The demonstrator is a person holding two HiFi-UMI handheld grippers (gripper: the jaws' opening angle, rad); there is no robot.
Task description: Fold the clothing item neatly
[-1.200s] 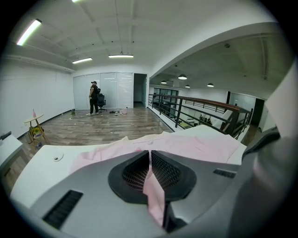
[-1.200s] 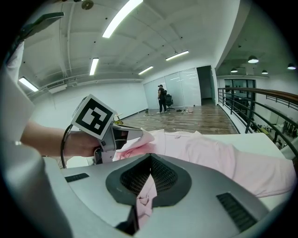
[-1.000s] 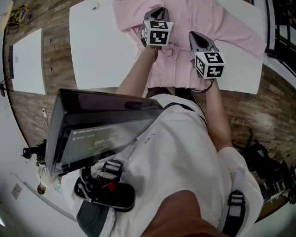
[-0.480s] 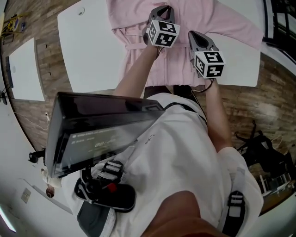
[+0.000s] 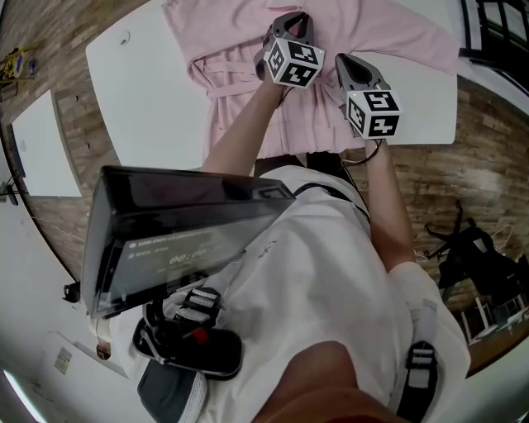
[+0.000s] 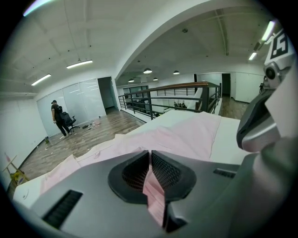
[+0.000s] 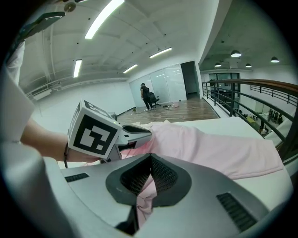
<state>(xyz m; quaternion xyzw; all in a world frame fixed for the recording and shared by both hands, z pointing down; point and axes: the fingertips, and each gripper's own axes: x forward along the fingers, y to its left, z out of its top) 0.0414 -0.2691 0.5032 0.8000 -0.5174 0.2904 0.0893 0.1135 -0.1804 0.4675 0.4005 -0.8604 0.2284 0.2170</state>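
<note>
1. The left gripper (image 5: pixel 291 23) has moved across the garment (image 5: pixel 248 124) toward the right gripper (image 5: pixel 347 64) — the gap between them is narrower.
2. Its marker cube has rolled to a tilted set.
3. The bunched cloth (image 5: pixel 211 74), earlier against that cube, now lies clear to its left.
4. The table (image 5: pixel 140 99) sits further left in the head view — the camera has swung.
</note>
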